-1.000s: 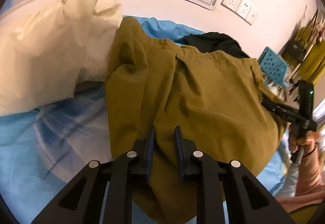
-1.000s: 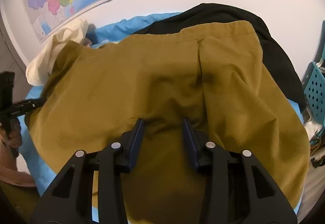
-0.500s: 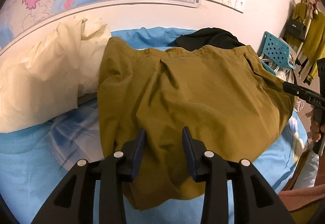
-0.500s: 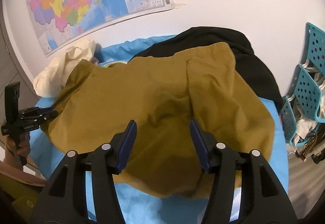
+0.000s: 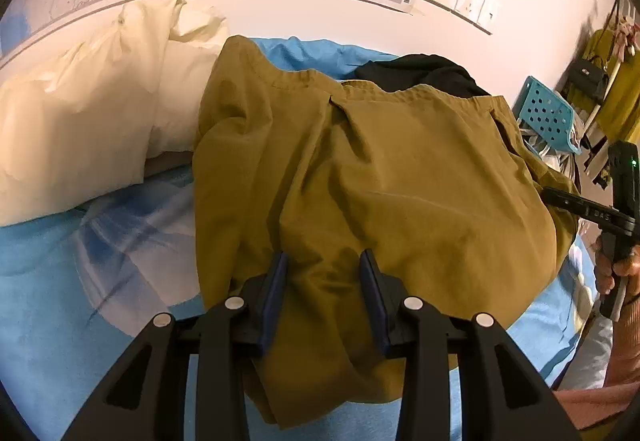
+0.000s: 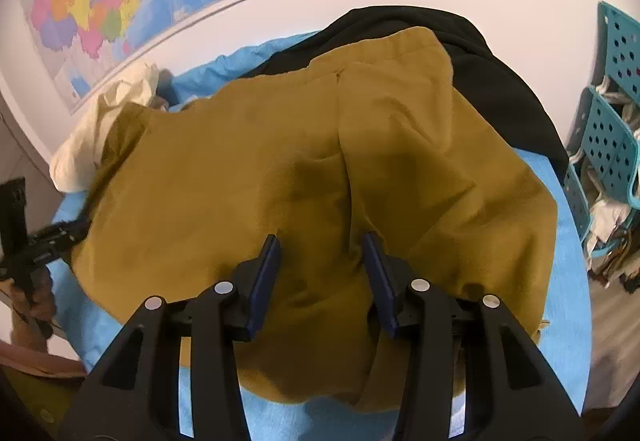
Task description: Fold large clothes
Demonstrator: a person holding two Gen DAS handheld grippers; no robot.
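The olive-brown garment (image 5: 400,193) lies spread over the blue bed (image 5: 80,321), filling the middle of both wrist views, its waistband toward the wall at the top of each frame. By my reading the step in hand sits between folds: both grippers hang over the near edge of the cloth with nothing pinched.

The left gripper (image 5: 323,281) has its fingers apart, the fabric lying beneath and between them but not pressed; they have just been opening. The right gripper (image 6: 320,265) also stands with its fingers parted over the cloth, having just closed a little, and the pads do not appear to bite on anything.

The next move probably calls for lowering each gripper to the lower hem, closing on one layer only, and lifting both sides evenly toward the waistband.

The garment looks like wide trousers or shorts: a gathered waistband, a centre seam, soft creases running down from it, and a bunched lower edge at bottom centre. A black garment (image 6: 500,81) lies under its upper right part, and a cream pillow (image 5: 80,121) sits at the left.
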